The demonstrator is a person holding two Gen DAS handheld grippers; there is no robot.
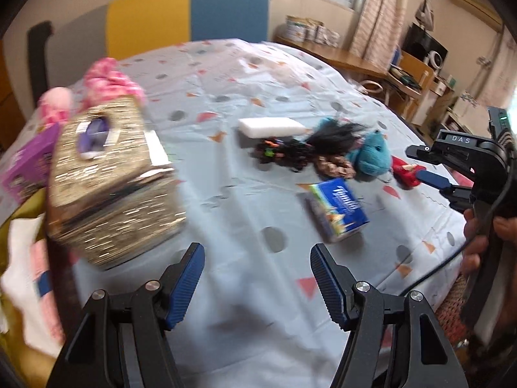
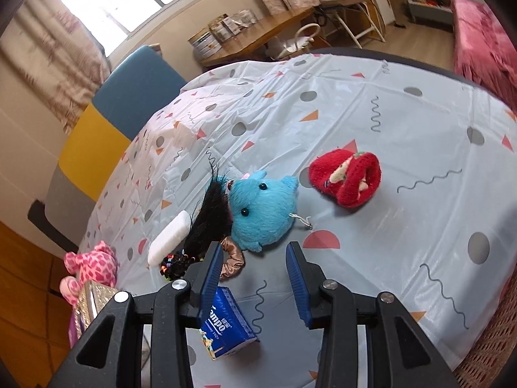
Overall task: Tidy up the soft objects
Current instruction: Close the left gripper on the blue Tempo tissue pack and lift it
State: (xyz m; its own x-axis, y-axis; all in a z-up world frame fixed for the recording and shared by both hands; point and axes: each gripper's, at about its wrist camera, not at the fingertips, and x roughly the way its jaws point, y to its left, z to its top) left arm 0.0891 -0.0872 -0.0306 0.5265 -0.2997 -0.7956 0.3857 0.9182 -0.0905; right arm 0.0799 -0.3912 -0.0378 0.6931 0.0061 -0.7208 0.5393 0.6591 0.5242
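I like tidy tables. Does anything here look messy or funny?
Yes. The black hair tuft, scrunchie and blue plush lie bunched in a heap, and the tissue pack sits askew.

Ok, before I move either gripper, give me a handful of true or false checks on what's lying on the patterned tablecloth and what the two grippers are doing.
1. The left gripper is open and holds nothing. True.
2. The right gripper is shut on the fluffy blue plush toy. False: its jaws are open and empty, with the plush lying on the cloth ahead of them.
3. The red knitted soft item lies apart from the blue plush. True.
4. The white rectangular foam sponge sits on top of the glittery gold box. False: it lies on the tablecloth, beside the black hair tuft.
5. The blue tissue pack lies on the tablecloth. True.
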